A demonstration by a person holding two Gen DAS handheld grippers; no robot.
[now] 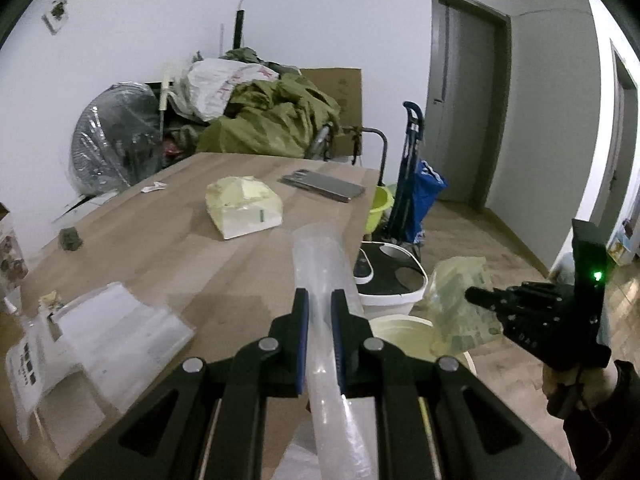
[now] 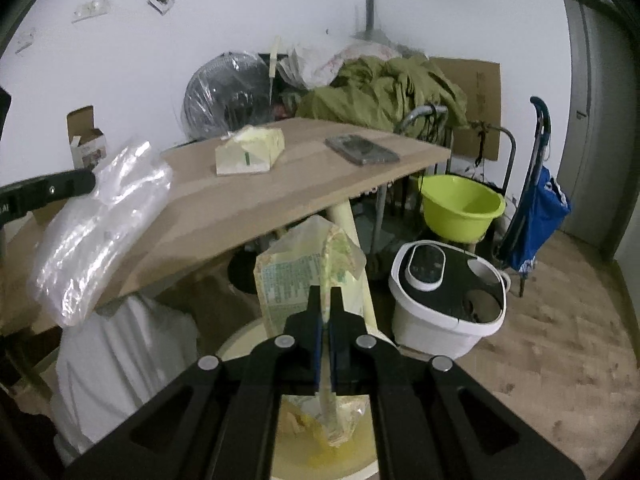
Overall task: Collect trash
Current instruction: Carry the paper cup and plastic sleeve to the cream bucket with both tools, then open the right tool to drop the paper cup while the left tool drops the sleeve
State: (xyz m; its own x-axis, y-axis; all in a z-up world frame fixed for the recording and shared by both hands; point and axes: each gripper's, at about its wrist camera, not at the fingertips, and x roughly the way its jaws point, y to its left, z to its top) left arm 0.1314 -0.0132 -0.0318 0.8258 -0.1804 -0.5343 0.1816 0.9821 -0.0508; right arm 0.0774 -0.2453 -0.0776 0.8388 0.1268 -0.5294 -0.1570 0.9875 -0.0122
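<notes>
Clear bag [image 1: 320,276] is clamped in the left hand-held gripper [image 1: 319,336] at the tabletop [image 1: 168,232] right edge; right hand-held gripper [image 2: 326,312] pinches a yellow wrapper [image 2: 296,276] above the bin [image 2: 240,340].

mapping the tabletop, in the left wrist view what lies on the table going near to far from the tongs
clear plastic packaging at the near left edge → small dark lump → yellow tissue pack → grey flat stack near the far end of the table
</notes>
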